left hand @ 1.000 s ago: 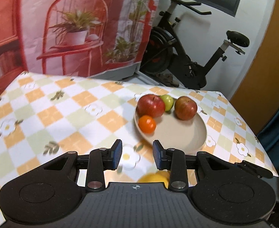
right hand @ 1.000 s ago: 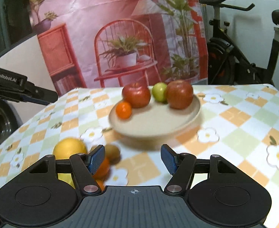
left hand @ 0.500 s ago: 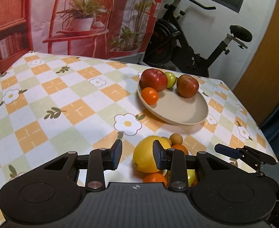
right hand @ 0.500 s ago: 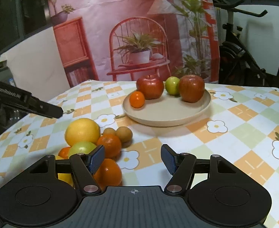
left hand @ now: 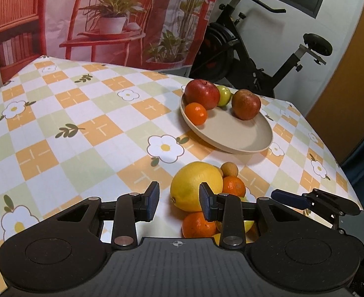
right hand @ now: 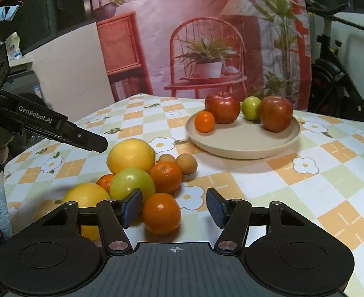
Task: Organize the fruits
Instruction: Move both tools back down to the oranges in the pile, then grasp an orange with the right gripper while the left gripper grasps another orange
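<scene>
Warm, fairly dim indoor light falls from above, leaving soft shadows under the round beige plate (right hand: 244,146) and the loose fruit. Small glare spots sit on the 2 red apples (right hand: 222,107). Both fisheye views bend strongly at the edges, with dark corners. Focus is mostly sharp, slightly grainy.

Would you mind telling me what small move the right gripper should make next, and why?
Probably ease the right gripper forward around the nearest orange: the orange lies just beyond its closing, still empty jaws, and the plate has room.
</scene>
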The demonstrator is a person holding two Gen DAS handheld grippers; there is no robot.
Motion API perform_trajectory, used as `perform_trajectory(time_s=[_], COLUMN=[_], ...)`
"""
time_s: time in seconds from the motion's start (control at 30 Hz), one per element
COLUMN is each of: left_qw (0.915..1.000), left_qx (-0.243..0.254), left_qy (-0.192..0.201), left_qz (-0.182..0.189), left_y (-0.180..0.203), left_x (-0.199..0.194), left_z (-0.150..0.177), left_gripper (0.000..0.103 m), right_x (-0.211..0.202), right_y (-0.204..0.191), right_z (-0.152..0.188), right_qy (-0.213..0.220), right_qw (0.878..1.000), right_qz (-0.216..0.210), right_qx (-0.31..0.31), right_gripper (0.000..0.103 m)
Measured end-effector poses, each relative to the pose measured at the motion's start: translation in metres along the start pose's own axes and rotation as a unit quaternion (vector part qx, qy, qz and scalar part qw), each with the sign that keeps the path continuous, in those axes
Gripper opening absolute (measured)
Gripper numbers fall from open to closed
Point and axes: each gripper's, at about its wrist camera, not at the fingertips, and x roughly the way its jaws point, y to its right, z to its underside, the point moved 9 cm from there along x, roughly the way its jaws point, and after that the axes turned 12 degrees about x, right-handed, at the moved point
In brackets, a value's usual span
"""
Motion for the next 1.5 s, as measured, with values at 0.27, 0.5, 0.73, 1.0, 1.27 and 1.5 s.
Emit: perform_trajectory(time_s=[0.27,0.5,0.73,1.0,1.27,1.5], left_qw=[0.9998,0.9997,0.9984,0.9935,0.989,0.9834], left_qx=[-0.01,-0.008,-0.027,-0.066,-0.095,-0.123], left_qy=[-0.012,-0.017,-0.033,-0.057,-0.072,-0.08], left_qz=[0.009,0.017,0.038,0.073,0.088,0.107], left_y=[0.0,0.002,0.004,0.006,0.005,0.003], left_x=[0.002,0.003,0.007,0.016,0.024,0.034], left_z=[0.007,0.01,0.017,0.025,0.031,0.036], left_gripper=[0.037,0.037,0.037,0.037,0.037,0.038], right_x=[0.005,0.004,0.003,0.003,0.002,0.002], right_y=[-0.009,-0.005,0.001,0.006,0.008,0.008], right_z=[0.01,0.009,0.006,0.003,0.002,0.002], right_qy=[-0.04,-0.039,-0.03,-0.019,-0.015,-0.016], right_qw=[0.999,0.999,0.999,1.0,1.0,1.0], right_qz=[-0.029,-0.026,-0.016,-0.004,-0.004,-0.004], right_qx=[-0.02,-0.007,0.003,0.012,0.018,0.019], right_gripper=[0.041,0.032,0.032,0.032,0.032,0.032])
